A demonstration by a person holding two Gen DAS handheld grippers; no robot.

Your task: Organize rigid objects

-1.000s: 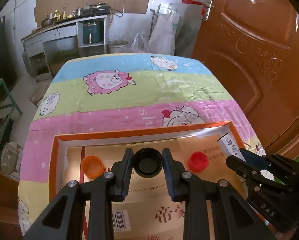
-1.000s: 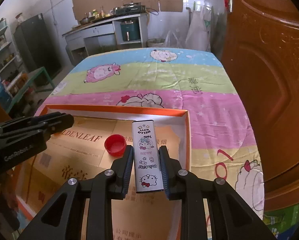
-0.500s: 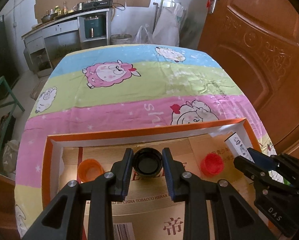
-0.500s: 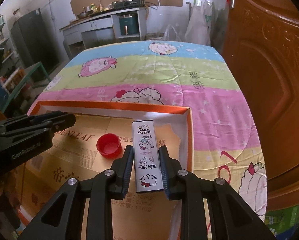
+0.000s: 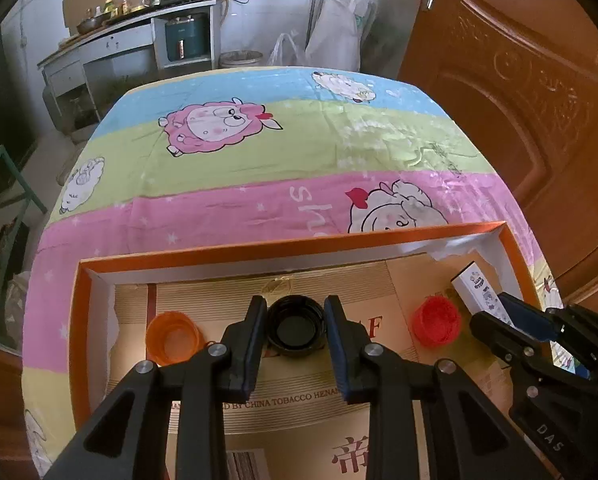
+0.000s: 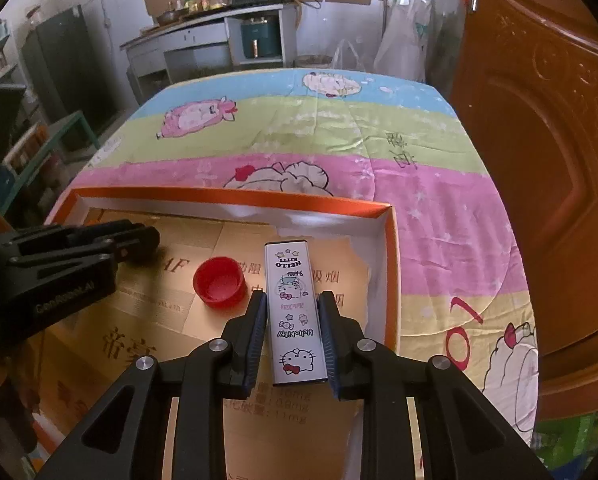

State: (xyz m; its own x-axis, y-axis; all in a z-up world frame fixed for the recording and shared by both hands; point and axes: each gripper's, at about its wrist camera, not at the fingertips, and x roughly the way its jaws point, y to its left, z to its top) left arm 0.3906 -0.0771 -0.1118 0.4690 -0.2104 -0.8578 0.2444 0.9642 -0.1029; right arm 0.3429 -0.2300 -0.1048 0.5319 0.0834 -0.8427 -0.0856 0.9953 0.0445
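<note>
My left gripper (image 5: 295, 312) is shut on a black bottle cap (image 5: 296, 327) over the floor of an orange-rimmed cardboard tray (image 5: 259, 246). An orange cap (image 5: 174, 336) lies to its left and a red cap (image 5: 437, 325) to its right. My right gripper (image 6: 293, 304) is shut on a white Hello Kitty box (image 6: 293, 308), held lengthwise over the tray's (image 6: 235, 196) right end. The red cap (image 6: 219, 285) lies just left of the box. The box (image 5: 479, 290) and right gripper (image 5: 495, 320) show at the right of the left wrist view.
The tray sits at the near end of a table under a striped cartoon-sheep cloth (image 5: 283, 148). A brown wooden door (image 6: 539, 140) stands close on the right. A kitchen counter (image 5: 139, 36) and bags are beyond the far edge.
Both grippers have kept their hold. The views have shifted slightly back and up, so the tray and caps sit lower and the table shows more.
</note>
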